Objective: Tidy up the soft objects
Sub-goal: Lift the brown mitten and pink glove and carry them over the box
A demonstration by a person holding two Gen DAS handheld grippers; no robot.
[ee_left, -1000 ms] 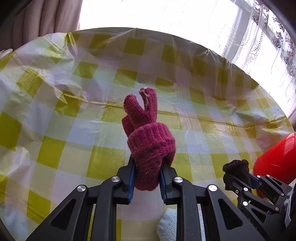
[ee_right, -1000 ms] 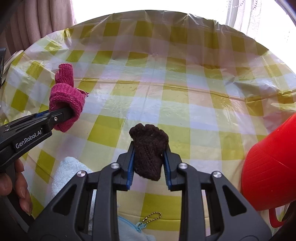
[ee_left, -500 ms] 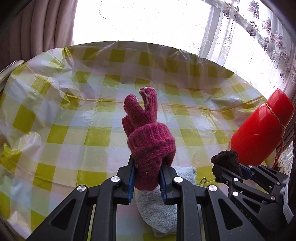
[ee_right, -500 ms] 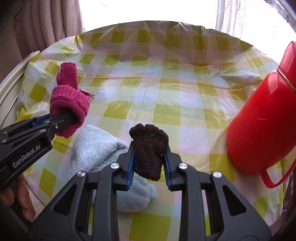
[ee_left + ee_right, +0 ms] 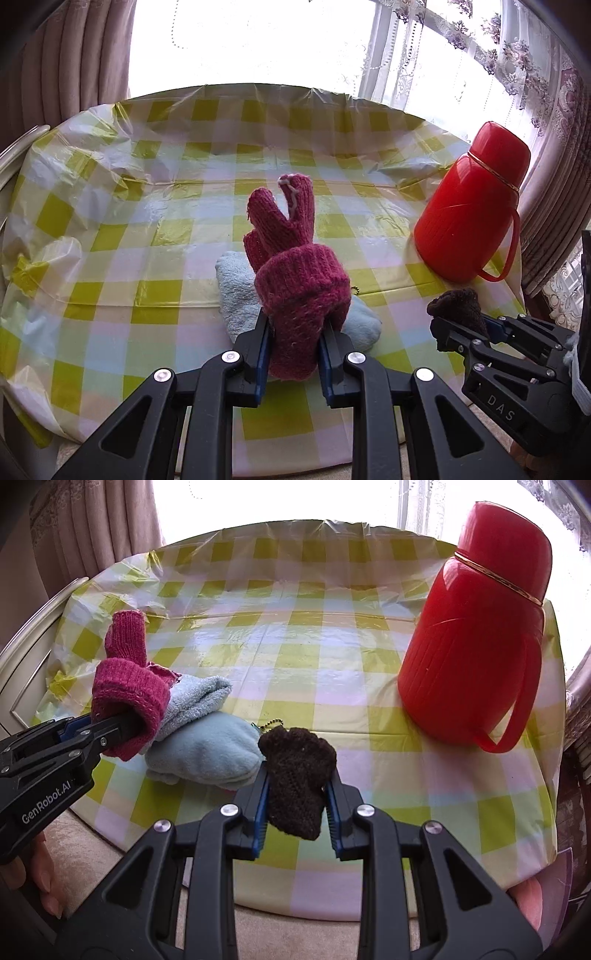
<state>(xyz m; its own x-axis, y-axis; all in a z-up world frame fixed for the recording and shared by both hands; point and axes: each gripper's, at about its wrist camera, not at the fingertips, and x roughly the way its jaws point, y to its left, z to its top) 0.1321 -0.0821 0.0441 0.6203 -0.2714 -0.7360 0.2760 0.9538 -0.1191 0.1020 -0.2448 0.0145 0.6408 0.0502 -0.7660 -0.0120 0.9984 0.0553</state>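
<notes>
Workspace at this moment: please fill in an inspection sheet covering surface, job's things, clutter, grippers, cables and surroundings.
Surface: round table under a wrinkled yellow-and-white checked plastic cover.
Job's things: pink knitted glove and dark brown knitted glove, both held off the table; light blue cloth bundle lying near the table's front edge, a small bead chain beside it.
Clutter: red thermos jug standing upright at the right.
Grippers: left gripper shut on the pink glove; right gripper shut on the brown glove.
Cables: nothing seen.
Surroundings: bright window, lace curtains, heavier drapes at the left.
</notes>
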